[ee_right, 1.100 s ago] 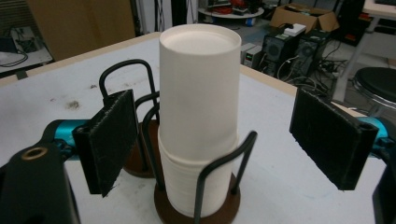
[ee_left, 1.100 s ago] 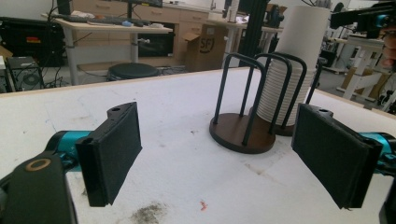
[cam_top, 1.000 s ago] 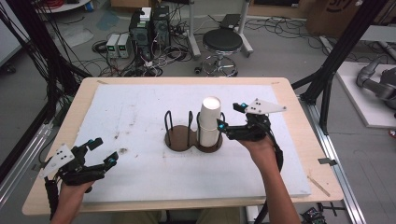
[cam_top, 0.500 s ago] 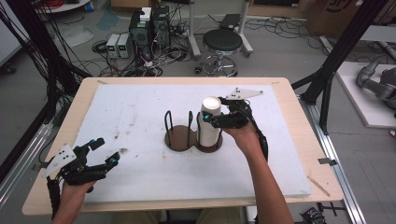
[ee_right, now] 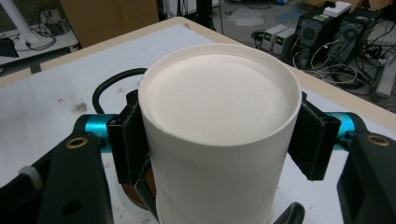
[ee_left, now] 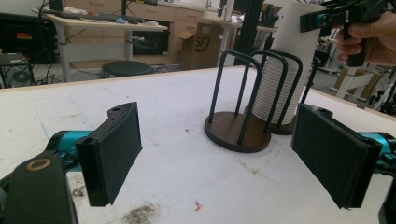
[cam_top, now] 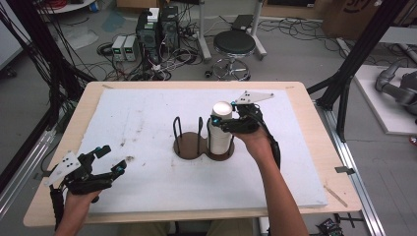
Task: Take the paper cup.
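The top of the tall white stack of paper cups, stood in the dark wire-hooped wooden holder mid-table, is clamped by the just-closed right hand-held gripper, while the left hand-held gripper is held open near the white-covered table's front-left corner.

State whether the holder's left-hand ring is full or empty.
Empty: the left ring shows only its brown base and bare black bars; the cup stack fills the other.
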`<control>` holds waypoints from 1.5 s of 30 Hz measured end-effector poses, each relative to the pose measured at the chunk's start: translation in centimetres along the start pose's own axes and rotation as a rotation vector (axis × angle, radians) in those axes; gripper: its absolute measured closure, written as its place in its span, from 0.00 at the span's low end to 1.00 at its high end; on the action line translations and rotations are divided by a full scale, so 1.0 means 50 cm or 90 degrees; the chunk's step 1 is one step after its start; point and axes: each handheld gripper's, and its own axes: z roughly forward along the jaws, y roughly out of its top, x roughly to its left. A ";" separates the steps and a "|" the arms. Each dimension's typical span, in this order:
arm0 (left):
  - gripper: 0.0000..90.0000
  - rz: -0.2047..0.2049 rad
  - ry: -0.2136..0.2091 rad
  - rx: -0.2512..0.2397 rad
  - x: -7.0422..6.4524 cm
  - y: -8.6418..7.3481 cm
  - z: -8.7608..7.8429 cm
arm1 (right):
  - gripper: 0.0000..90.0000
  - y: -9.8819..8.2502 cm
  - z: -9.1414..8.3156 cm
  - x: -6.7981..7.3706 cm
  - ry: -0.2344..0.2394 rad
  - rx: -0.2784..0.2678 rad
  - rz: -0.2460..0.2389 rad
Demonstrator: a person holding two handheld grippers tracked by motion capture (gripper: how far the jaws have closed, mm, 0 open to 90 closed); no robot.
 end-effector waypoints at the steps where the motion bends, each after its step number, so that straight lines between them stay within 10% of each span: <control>1: 0.18 0.000 0.000 0.000 0.000 0.000 0.000 | 0.35 0.002 0.000 0.000 0.000 0.003 -0.002; 31: 0.18 -0.003 -0.014 -0.008 -0.006 0.003 -0.002 | 0.37 0.109 -0.135 0.026 -0.025 -0.090 -0.019; 45: 0.18 0.003 -0.040 -0.016 -0.022 0.004 -0.009 | 0.37 0.023 -0.223 0.057 -0.035 -0.080 -0.027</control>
